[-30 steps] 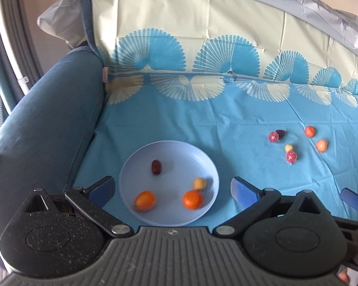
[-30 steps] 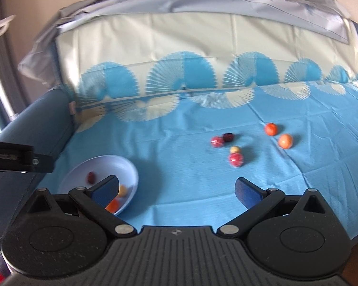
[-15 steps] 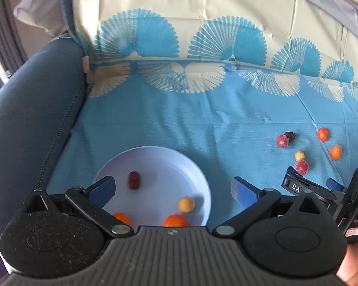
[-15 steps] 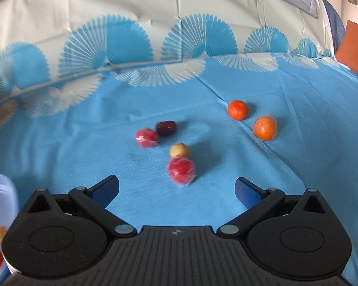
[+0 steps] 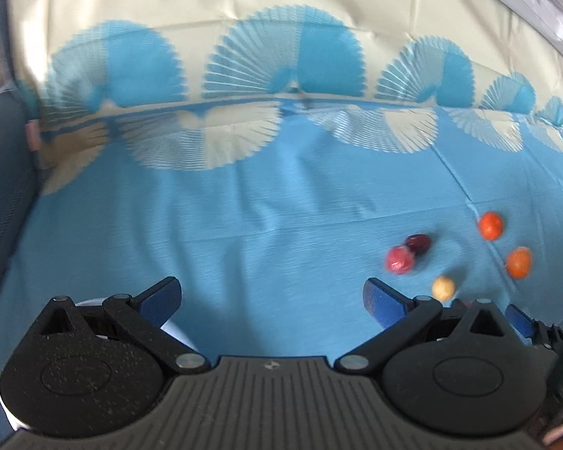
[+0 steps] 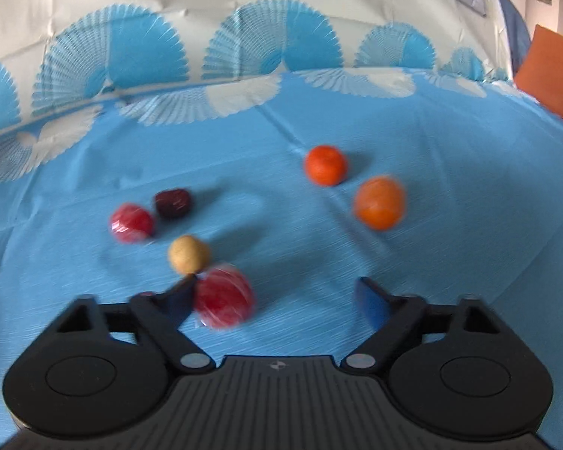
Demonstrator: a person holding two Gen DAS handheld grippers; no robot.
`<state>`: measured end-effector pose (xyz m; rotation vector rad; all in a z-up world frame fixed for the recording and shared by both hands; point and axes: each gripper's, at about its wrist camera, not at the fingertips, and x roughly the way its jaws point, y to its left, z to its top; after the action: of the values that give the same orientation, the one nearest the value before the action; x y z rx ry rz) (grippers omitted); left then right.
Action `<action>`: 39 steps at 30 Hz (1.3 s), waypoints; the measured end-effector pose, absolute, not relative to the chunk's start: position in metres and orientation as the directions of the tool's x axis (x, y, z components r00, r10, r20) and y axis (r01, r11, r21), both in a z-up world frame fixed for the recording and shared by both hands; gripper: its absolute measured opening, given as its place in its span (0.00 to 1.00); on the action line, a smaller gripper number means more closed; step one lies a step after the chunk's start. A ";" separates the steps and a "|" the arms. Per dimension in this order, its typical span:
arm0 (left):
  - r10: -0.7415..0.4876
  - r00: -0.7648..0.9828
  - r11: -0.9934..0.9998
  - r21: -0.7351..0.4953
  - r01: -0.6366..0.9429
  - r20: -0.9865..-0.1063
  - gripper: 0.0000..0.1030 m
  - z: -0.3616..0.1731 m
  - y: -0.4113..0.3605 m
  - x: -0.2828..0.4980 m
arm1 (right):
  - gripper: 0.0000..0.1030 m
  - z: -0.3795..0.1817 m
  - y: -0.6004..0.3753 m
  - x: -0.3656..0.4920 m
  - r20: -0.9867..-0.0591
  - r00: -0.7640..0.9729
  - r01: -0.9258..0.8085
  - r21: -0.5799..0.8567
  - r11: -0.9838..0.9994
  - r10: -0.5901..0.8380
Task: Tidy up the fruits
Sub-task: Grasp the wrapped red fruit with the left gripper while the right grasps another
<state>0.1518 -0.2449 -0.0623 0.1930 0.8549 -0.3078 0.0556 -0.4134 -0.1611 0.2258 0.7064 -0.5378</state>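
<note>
1. I am at the step of picking up the next fruit, and my right gripper is the one doing it.
2. Its jaws are spread wide. Nothing is pinched yet.
3. The red wrapped fruit sits between the fingers, tight against the left one. I think they touch, but the picture is blurry.
4. Next I need to slide a bit left so the fruit sits in the middle, then squeeze softly. It is round and may roll away.
5. Just past it is a small tan fruit, so close I could bump it.
6. Farther back are another red fruit and a dark purple fruit, side by side.
7. Two orange fruits sit off to the right on the blue cloth.
8. My left gripper is spread wide too and holds nothing.
9. The plate for the fruit peeks out just under its left finger.
</note>
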 end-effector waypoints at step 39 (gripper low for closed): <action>-0.254 0.541 0.914 -0.017 0.405 -0.802 0.31 -0.030 -0.218 0.101 | 0.30 -0.120 -0.411 0.033 -0.530 0.734 0.506 0.009 0.862 -0.425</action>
<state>0.1011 -0.2175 -0.0302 0.1789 0.9196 -0.3944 0.0326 -0.4109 -0.1201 0.1568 0.5430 -0.5145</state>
